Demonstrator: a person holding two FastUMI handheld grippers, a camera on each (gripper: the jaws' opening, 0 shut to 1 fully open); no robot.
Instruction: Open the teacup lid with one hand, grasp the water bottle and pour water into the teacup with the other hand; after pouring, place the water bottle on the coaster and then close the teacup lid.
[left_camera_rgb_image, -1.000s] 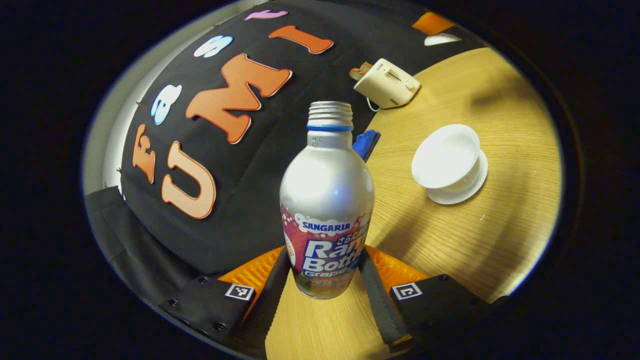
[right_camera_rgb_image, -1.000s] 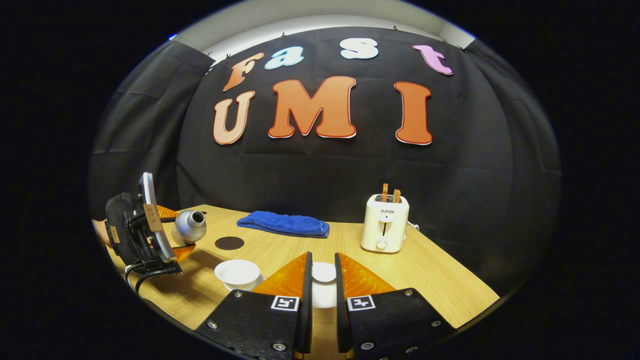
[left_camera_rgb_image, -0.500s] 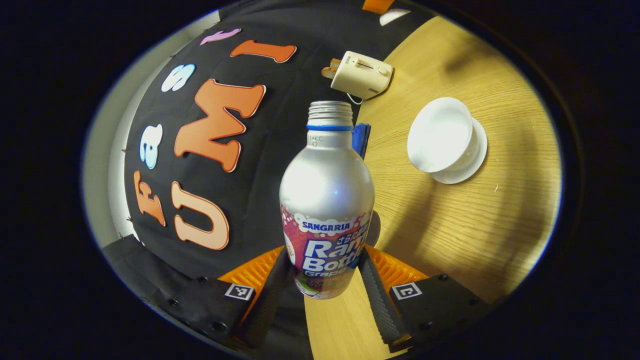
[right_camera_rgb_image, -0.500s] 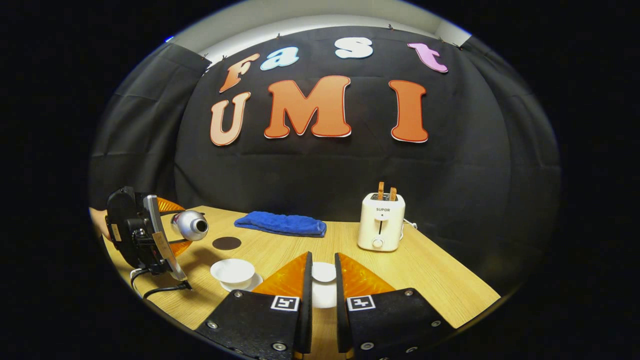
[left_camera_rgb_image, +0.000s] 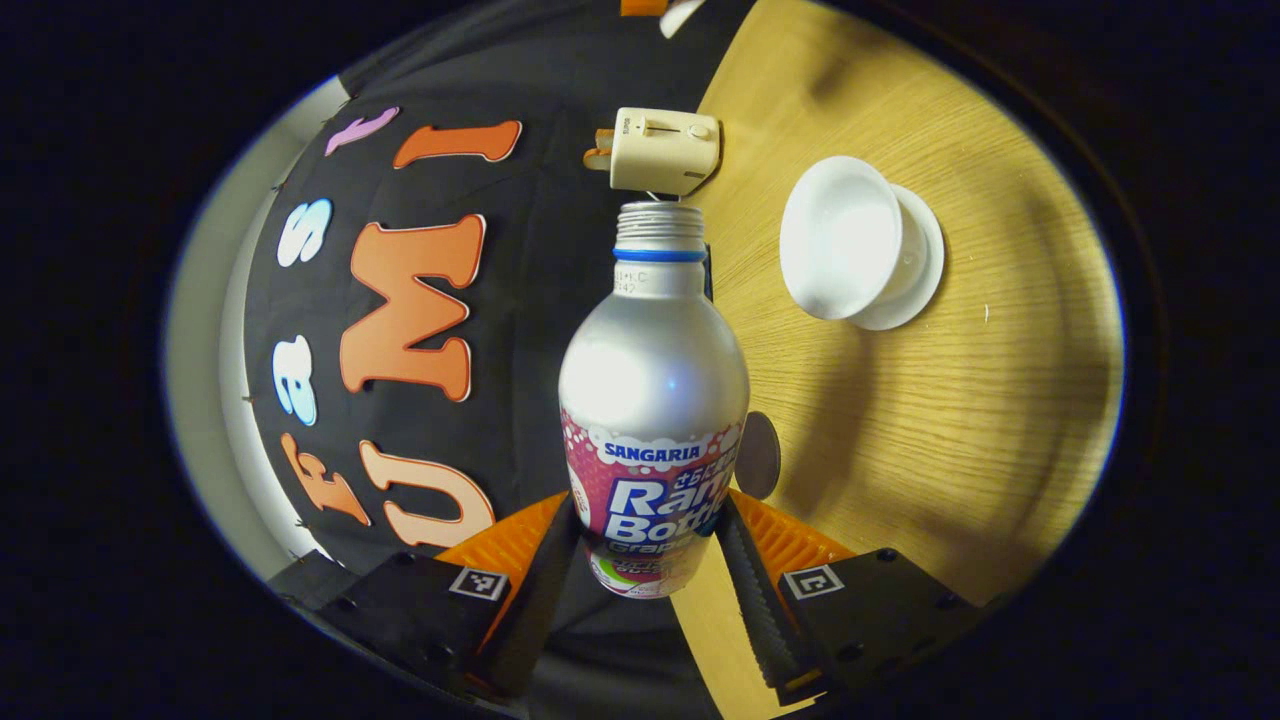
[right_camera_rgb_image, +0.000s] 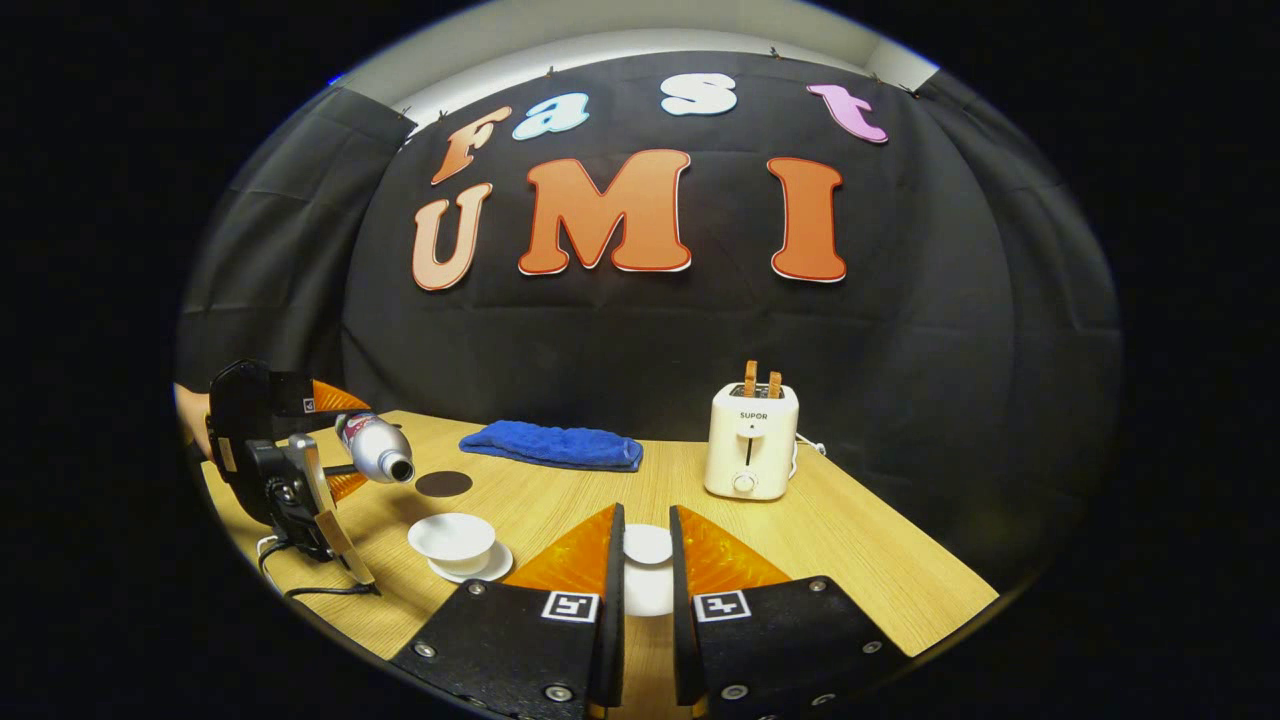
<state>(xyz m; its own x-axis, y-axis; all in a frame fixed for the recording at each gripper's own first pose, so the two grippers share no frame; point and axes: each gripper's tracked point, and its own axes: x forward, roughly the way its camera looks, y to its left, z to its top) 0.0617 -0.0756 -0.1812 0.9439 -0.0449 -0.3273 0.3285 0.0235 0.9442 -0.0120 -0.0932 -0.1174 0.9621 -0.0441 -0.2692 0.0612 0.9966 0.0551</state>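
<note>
My left gripper (left_camera_rgb_image: 650, 520) is shut on the lower body of a silver water bottle (left_camera_rgb_image: 655, 380) with no cap on its threaded mouth. In the right gripper view the left gripper (right_camera_rgb_image: 345, 445) holds the bottle (right_camera_rgb_image: 378, 450) tipped on its side. Its mouth points down-right, above and left of the white teacup (right_camera_rgb_image: 452, 533). The teacup (left_camera_rgb_image: 842, 250) sits open on its saucer (left_camera_rgb_image: 925, 265). A dark round coaster (right_camera_rgb_image: 444, 484) lies behind the cup. My right gripper (right_camera_rgb_image: 645, 515) is shut on the white teacup lid (right_camera_rgb_image: 647, 545), held above the table.
A cream toaster (right_camera_rgb_image: 750, 440) with two slices in it stands at the back right of the wooden table (right_camera_rgb_image: 860, 560). A folded blue towel (right_camera_rgb_image: 550, 447) lies along the back edge. A hand (right_camera_rgb_image: 190, 415) holds the left gripper at the table's left end.
The left gripper has rolled over, tipping the bottle from roughly upright toward horizontal with its mouth nearing the teacup. The right gripper has held the lid almost still.
</note>
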